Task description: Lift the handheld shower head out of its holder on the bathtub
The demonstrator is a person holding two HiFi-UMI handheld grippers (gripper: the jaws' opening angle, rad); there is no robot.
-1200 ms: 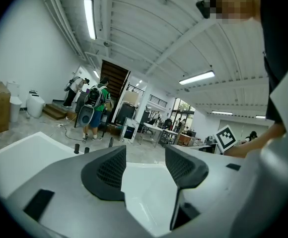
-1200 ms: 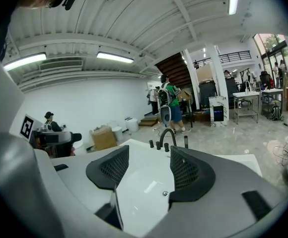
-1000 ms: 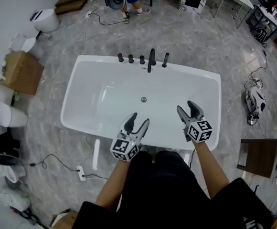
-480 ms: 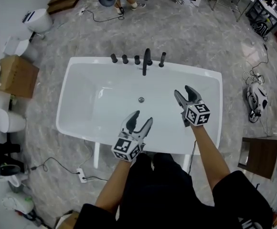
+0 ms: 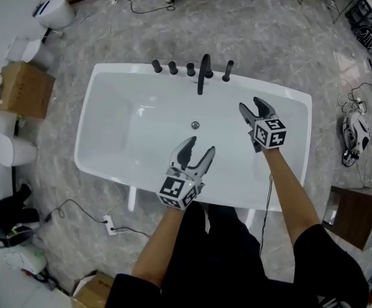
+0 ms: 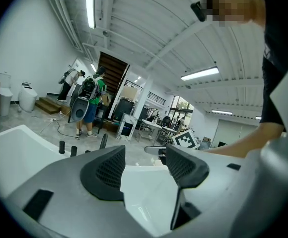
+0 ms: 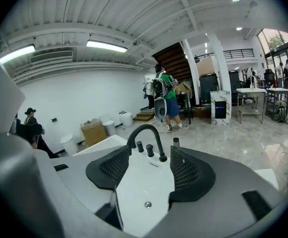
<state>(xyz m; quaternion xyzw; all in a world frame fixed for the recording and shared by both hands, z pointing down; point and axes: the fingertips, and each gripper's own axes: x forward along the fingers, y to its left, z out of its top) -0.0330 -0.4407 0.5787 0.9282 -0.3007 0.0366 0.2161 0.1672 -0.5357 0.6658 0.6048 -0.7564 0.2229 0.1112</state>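
A white bathtub lies below me. Black fittings stand along its far rim: three knobs, a curved spout, and the upright handheld shower head in its holder at the right end. In the right gripper view the shower head stands just right of the spout. My right gripper hovers open over the tub, a short way before the shower head, with nothing between its jaws. My left gripper is open too, empty, over the tub's near half.
A drain sits in the tub floor. On the floor to the left are a cardboard box and a toilet. A power strip with cables lies near the tub. A person with a backpack stands beyond the fittings.
My right gripper has moved forward over the tub toward the fittings. The left gripper has shifted slightly right and forward. Both stay open.
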